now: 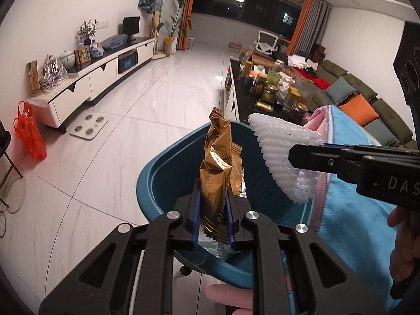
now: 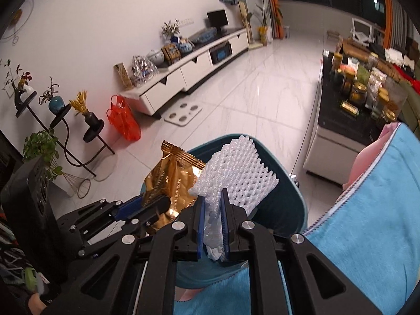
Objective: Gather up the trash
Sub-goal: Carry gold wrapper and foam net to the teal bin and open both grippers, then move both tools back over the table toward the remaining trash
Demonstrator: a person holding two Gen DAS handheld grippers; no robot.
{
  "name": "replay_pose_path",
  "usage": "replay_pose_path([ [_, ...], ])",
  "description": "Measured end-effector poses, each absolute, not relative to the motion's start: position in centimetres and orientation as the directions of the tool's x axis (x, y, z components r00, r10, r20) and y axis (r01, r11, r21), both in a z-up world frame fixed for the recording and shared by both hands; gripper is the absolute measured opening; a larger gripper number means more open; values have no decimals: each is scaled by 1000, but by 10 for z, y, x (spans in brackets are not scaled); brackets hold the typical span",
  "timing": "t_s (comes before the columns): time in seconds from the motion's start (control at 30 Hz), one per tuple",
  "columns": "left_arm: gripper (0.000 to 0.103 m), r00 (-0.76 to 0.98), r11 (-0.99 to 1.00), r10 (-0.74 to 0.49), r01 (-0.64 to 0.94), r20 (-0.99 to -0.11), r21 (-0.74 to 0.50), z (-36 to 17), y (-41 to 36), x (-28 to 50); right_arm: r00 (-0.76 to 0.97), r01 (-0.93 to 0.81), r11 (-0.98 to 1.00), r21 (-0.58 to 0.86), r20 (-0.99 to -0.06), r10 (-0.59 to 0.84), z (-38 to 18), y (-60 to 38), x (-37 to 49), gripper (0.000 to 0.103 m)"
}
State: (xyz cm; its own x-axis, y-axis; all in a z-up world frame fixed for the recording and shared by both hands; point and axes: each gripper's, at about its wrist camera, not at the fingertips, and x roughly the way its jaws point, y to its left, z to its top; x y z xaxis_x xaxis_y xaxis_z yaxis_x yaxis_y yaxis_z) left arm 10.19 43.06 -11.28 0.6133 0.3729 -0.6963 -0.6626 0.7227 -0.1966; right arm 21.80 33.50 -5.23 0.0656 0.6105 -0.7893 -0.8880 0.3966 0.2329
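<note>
The gold wrapper (image 1: 216, 173) and the white foam net (image 1: 284, 155) both hang above the blue bin (image 1: 157, 168), each pinched tight: the wrapper in the left tool (image 1: 214, 210), the net in the right tool (image 2: 213, 219). The drop-off step seems at hand; next, both tools need to open over the bin's mouth.

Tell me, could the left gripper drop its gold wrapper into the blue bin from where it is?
Probably yes. The left gripper holds the gold wrapper right over the blue bin, whose mouth looks open below it. The right gripper, holding white foam netting, sits off to one side.
</note>
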Motion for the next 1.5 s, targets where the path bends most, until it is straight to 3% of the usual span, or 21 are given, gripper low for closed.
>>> replay_pose_path([
  [0.33, 20, 587, 721, 356, -667, -727, -185, -145, 443, 133, 23, -873, 413, 258, -825, 564, -73, 345, 224, 13],
  [0.47, 28, 586, 720, 360, -669, -726, -183, -146, 443, 134, 29, -866, 426, 263, -824, 566, -73, 346, 228, 23],
  [0.97, 57, 583, 674, 443, -717, -681, -176, -130, 443, 103, 55, -863, 430, 265, -797, 602, -61, 337, 229, 33],
  [1.1, 67, 594, 660, 468, -727, -655, -188, -116, 439, 77, 95, -873, 427, 237, -774, 626, -50, 328, 224, 46],
  [1.2, 81, 607, 655, 493, -731, -623, -193, -102, 430, 54, 144, -879, 430, 205, -745, 651, -38, 316, 219, 52],
  [1.27, 91, 610, 652, 512, -735, -605, -189, -91, 423, 40, 170, -881, 433, 191, -725, 668, -31, 307, 215, 63],
  [1.37, 97, 624, 658, 528, -730, -576, -187, -71, 410, 19, 223, -882, 444, 158, -690, 689, -18, 291, 209, 67],
  [1.43, 97, 630, 662, 544, -728, -555, -177, -59, 399, 8, 252, -880, 452, 145, -666, 703, -11, 279, 207, 78],
  [1.5, 97, 648, 675, 543, -715, -534, -182, -48, 387, -3, 274, -877, 460, 135, -645, 713, -5, 267, 206, 79],
])
